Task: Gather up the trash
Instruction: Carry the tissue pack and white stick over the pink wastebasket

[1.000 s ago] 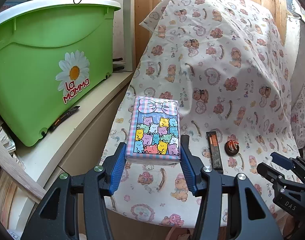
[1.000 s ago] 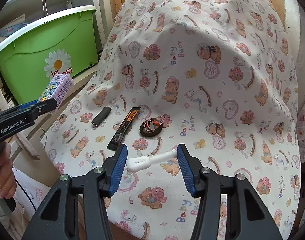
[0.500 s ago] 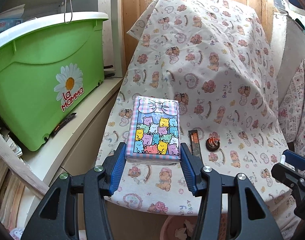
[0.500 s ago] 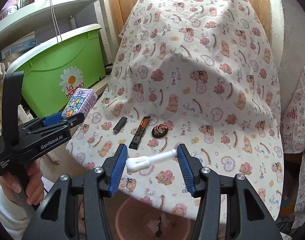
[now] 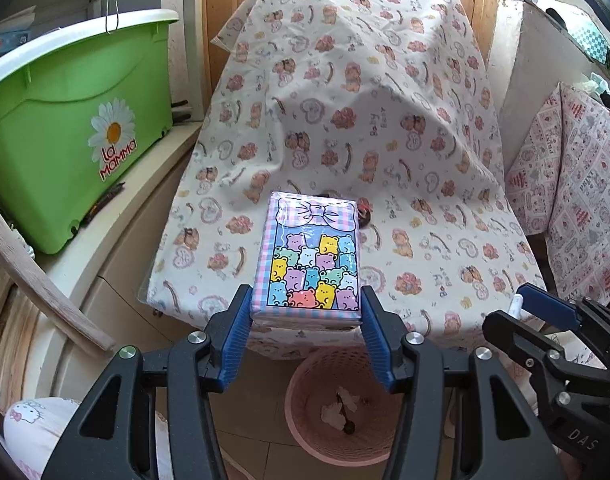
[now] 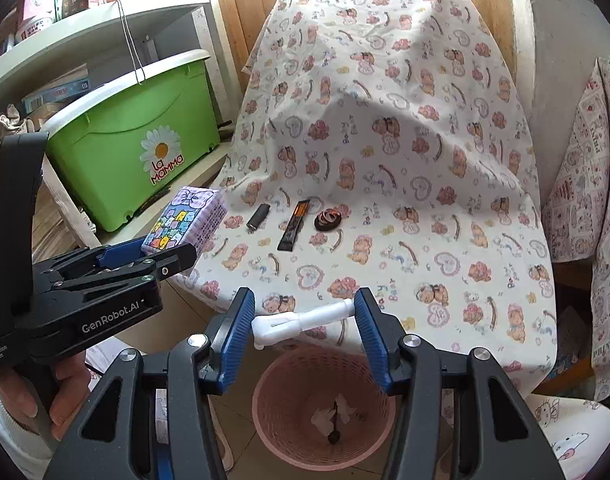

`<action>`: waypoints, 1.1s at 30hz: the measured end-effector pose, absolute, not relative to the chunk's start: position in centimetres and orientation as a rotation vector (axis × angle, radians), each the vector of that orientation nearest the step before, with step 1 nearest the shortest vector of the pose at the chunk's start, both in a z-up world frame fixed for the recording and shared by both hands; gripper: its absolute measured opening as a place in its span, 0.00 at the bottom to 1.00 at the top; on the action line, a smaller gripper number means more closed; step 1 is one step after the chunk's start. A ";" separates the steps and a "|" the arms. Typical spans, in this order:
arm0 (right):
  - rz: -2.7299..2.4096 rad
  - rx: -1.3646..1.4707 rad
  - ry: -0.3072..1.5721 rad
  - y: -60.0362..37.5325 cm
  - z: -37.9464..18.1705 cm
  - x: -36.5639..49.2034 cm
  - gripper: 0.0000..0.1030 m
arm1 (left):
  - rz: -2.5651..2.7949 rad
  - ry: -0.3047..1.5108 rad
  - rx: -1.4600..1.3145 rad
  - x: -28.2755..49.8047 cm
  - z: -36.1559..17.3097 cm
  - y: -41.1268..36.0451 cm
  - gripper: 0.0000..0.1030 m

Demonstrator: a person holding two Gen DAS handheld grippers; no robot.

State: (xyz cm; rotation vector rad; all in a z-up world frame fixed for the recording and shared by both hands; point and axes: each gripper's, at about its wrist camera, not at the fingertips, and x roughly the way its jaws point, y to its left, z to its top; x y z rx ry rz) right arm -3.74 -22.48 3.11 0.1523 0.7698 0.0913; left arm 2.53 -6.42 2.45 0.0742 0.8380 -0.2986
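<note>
A pastel tissue pack printed with coloured bears sits between the blue pads of my left gripper, which is shut on it. In the right wrist view the same pack juts from the left gripper. My right gripper is shut on a white plastic piece lying crosswise between its pads. Both grippers hang off the table's front edge, above a pink waste basket on the floor, which holds crumpled scraps. On the bear-print cloth lie a black lighter, a dark wrapper and a round dark object.
A green tub with a daisy logo stands on a low counter at the left, under shelves. Another patterned cloth hangs at the right. A person's hand grips the left handle. The basket stands on a tiled floor.
Both grippers have drawn back and up from the table with their loads. The table edge and the pink basket below it have come into view.
</note>
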 end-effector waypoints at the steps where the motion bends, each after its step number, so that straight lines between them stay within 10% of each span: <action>1: 0.087 0.155 0.783 -22.6 2.4 -3.7 0.53 | -0.296 0.846 0.080 2.5 1.7 -6.5 0.49; 33: -0.112 0.098 1.300 -22.6 -16.8 0.1 0.53 | -0.362 1.443 0.224 1.0 -15.2 -9.6 0.49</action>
